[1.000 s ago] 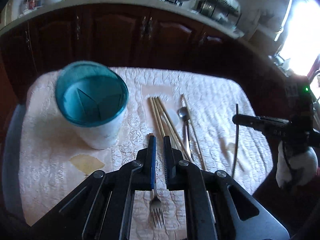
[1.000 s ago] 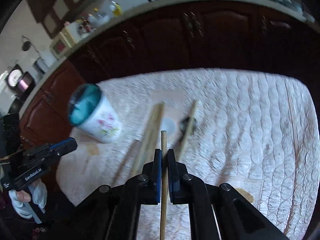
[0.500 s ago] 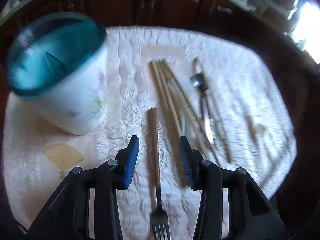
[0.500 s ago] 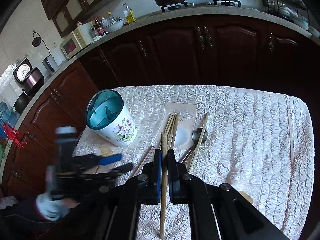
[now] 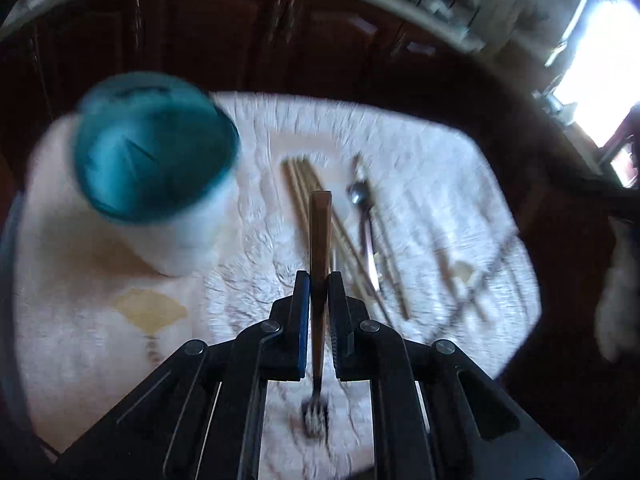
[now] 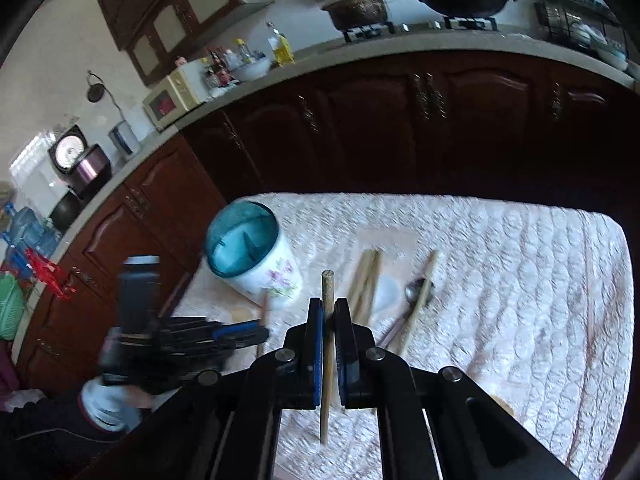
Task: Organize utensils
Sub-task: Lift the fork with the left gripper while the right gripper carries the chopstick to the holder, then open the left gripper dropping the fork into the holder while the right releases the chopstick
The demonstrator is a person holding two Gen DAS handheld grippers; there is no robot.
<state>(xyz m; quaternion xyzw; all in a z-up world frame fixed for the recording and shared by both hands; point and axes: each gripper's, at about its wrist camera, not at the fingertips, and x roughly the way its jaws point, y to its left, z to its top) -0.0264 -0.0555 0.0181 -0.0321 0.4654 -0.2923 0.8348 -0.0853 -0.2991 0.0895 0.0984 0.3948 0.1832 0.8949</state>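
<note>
With the left gripper closing its jaws on a fork and the right gripper clamping a chopstick above the worktop, either could slip or snag the holder's rim.

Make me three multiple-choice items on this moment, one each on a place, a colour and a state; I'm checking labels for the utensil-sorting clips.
1. Where does the spoon lie?
A. in the holder
B. on the quilted cloth
C. on the kitchen counter

2. What colour is the inside of the utensil holder?
A. red
B. yellow
C. teal

3. What is between the fingers of the right gripper?
A. a single chopstick
B. a spoon
C. nothing

Answers: 1 B, the spoon rests on the cloth beside loose chopsticks. 2 C, the holder's rim and dividers are teal. 3 A, the held chopstick passes between the shut pads.
</note>
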